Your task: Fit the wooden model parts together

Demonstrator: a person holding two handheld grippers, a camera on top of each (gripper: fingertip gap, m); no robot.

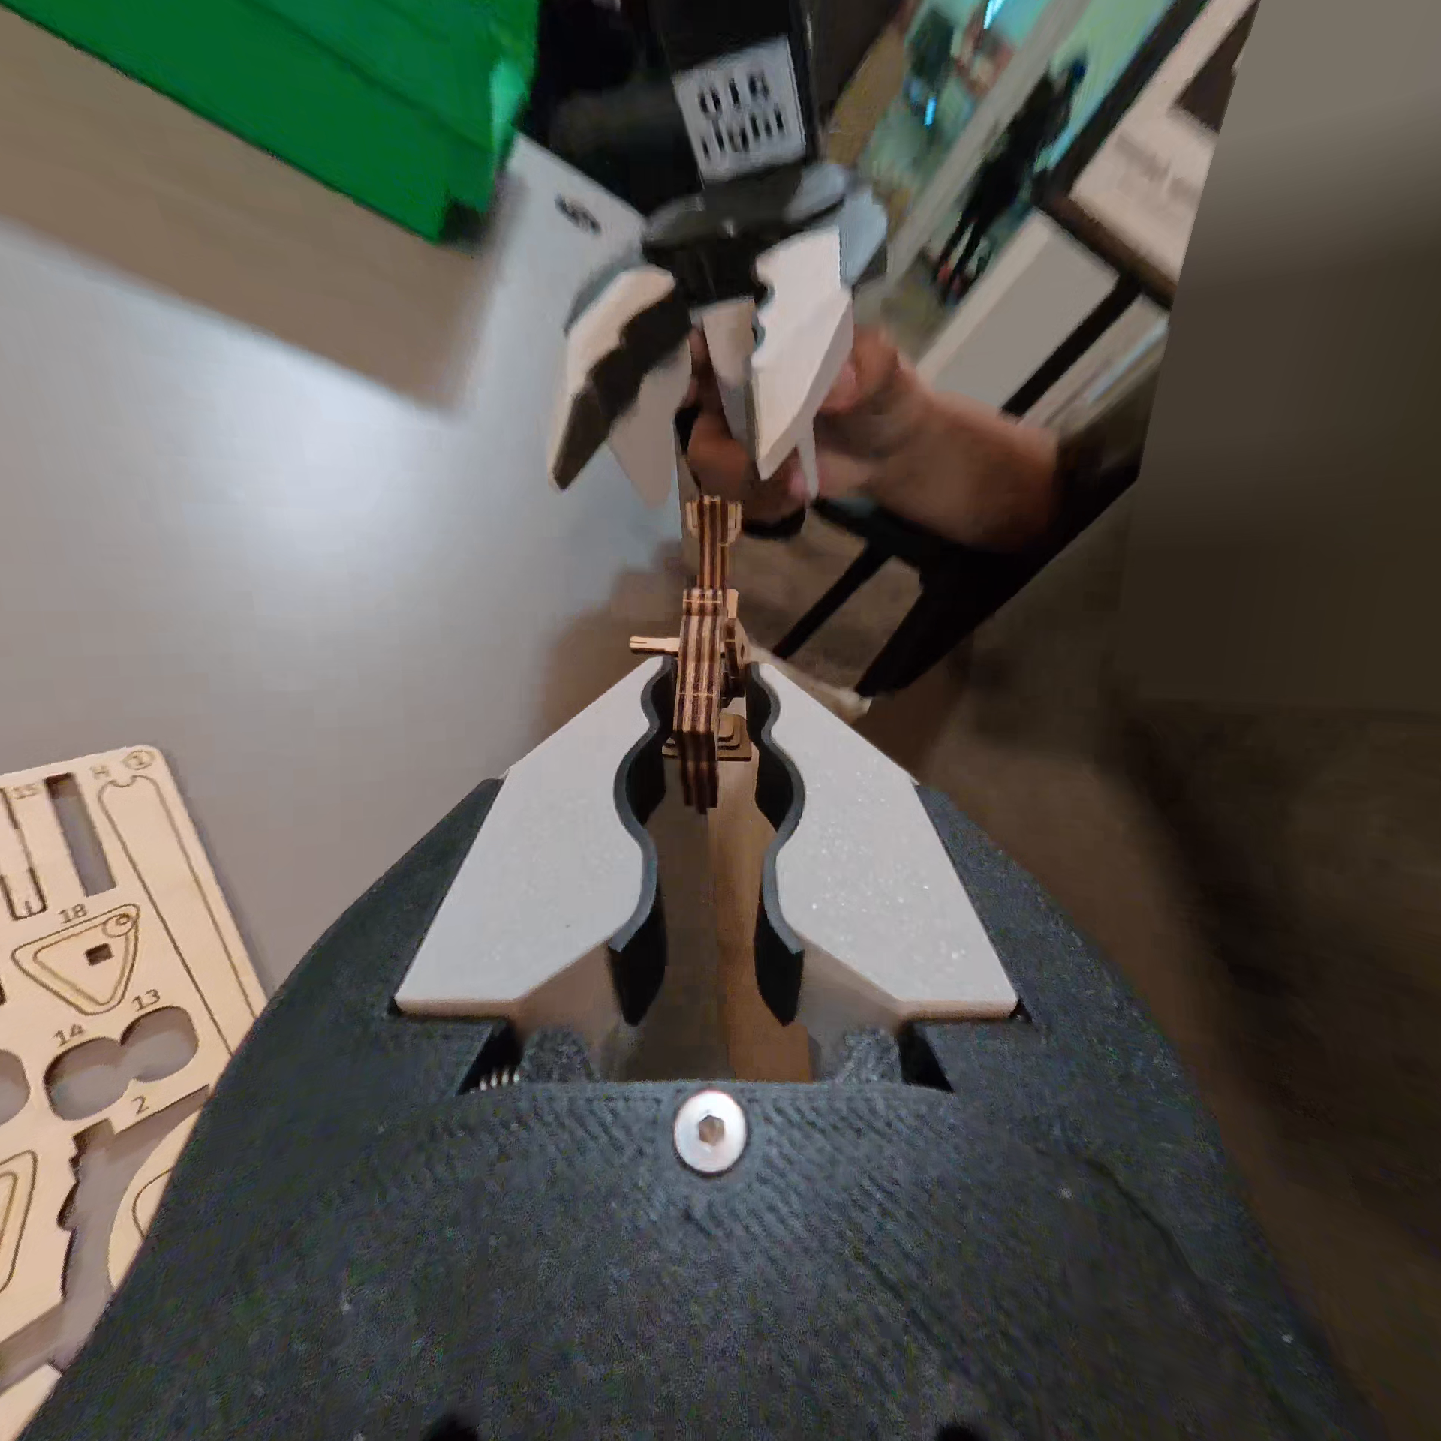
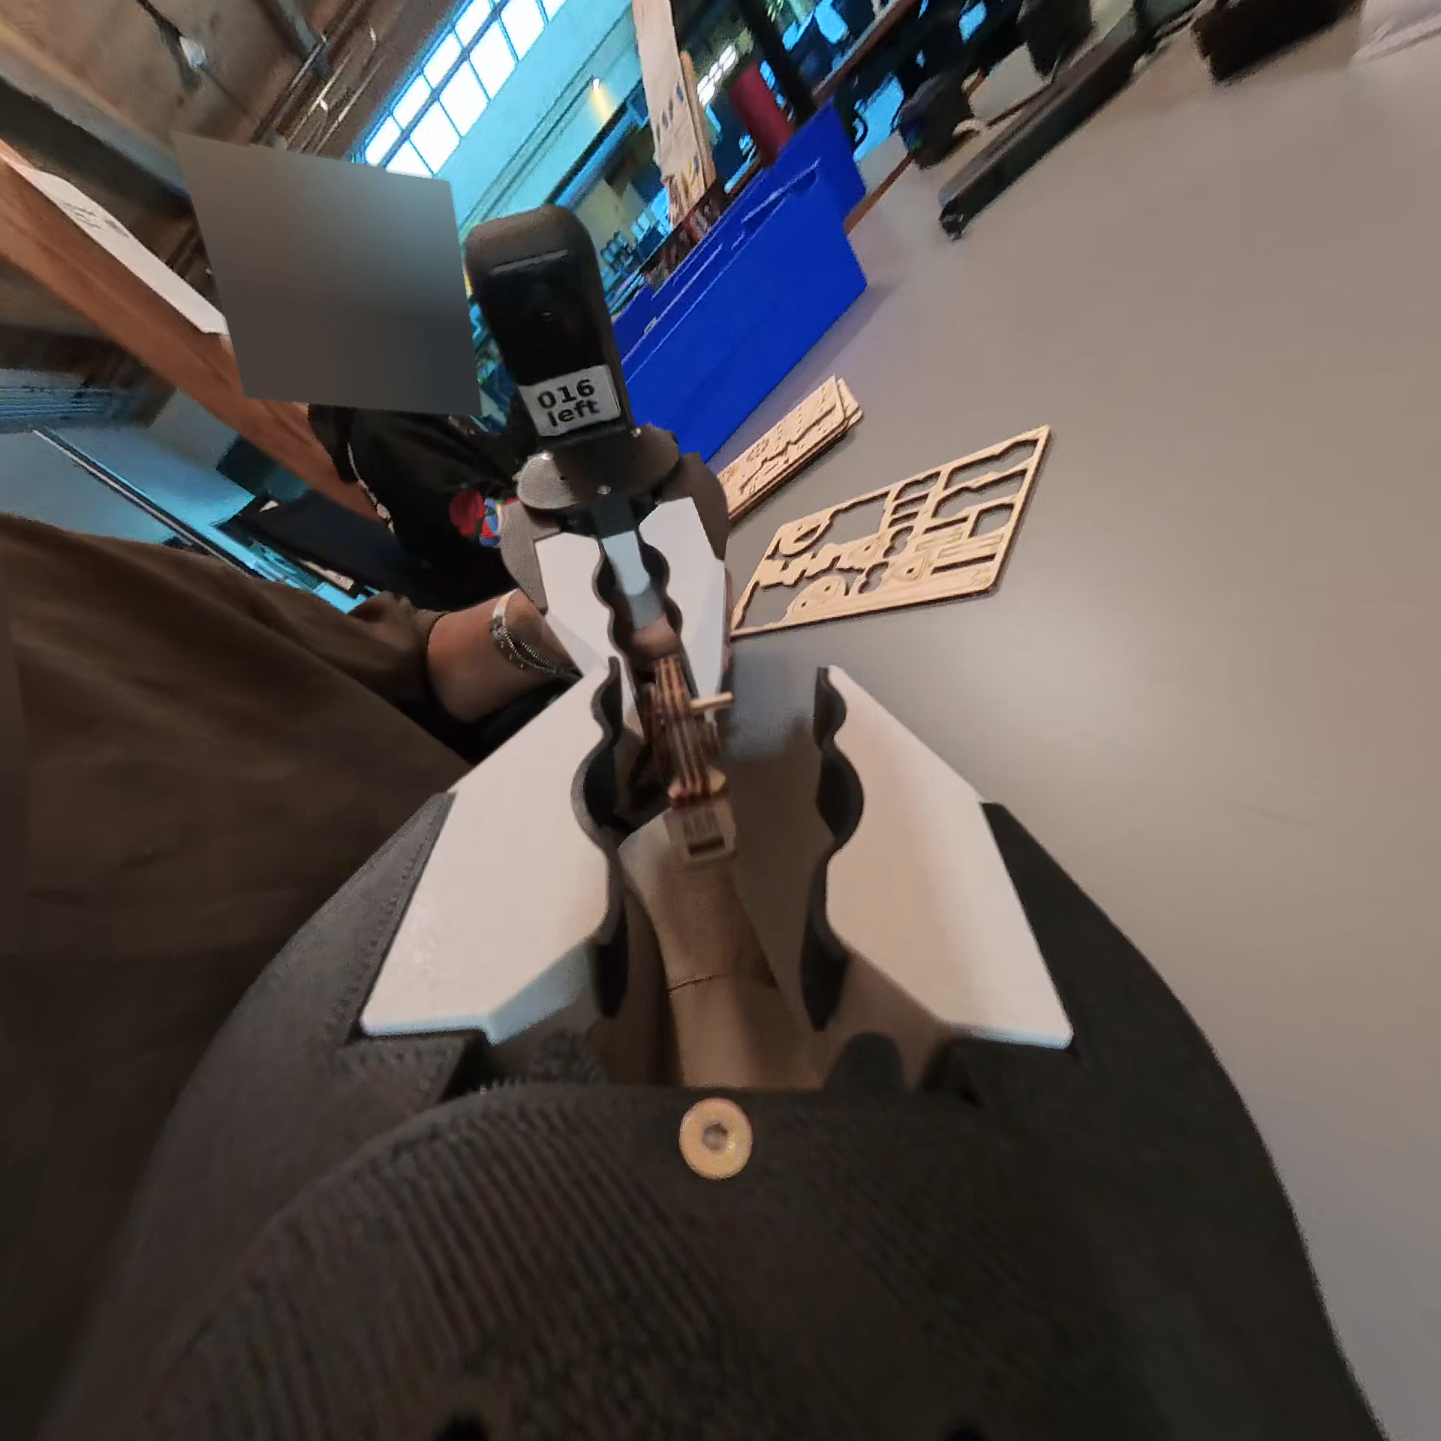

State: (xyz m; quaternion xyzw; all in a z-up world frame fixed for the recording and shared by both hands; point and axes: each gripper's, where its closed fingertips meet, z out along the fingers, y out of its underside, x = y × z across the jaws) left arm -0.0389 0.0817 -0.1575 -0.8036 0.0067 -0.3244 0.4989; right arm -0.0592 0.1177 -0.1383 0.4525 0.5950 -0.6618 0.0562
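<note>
Two grippers meet — left gripper (image 1: 706, 686) clamped on wooden model (image 1: 706, 702), right gripper (image 2: 717, 694) fingers apart beside it.

Cut-out wooden sheet (image 2: 897, 538) on table (image 2: 1170, 468), blue bin (image 2: 741, 312) behind

Two tongs — left (image 1: 706, 686), right (image 2: 713, 686) — one wooden model (image 1: 706, 702), one loose punch-out sheet (image 2: 897, 538), one bin (image 1: 312, 101)

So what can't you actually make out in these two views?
- Left wrist view: right gripper is motion-blurred, so contact with the wooden model is unclear.
- Left wrist view: parts sheet is cut off by the frame edge.
- Right wrist view: model's far end hides between left gripper's fingers.
</note>
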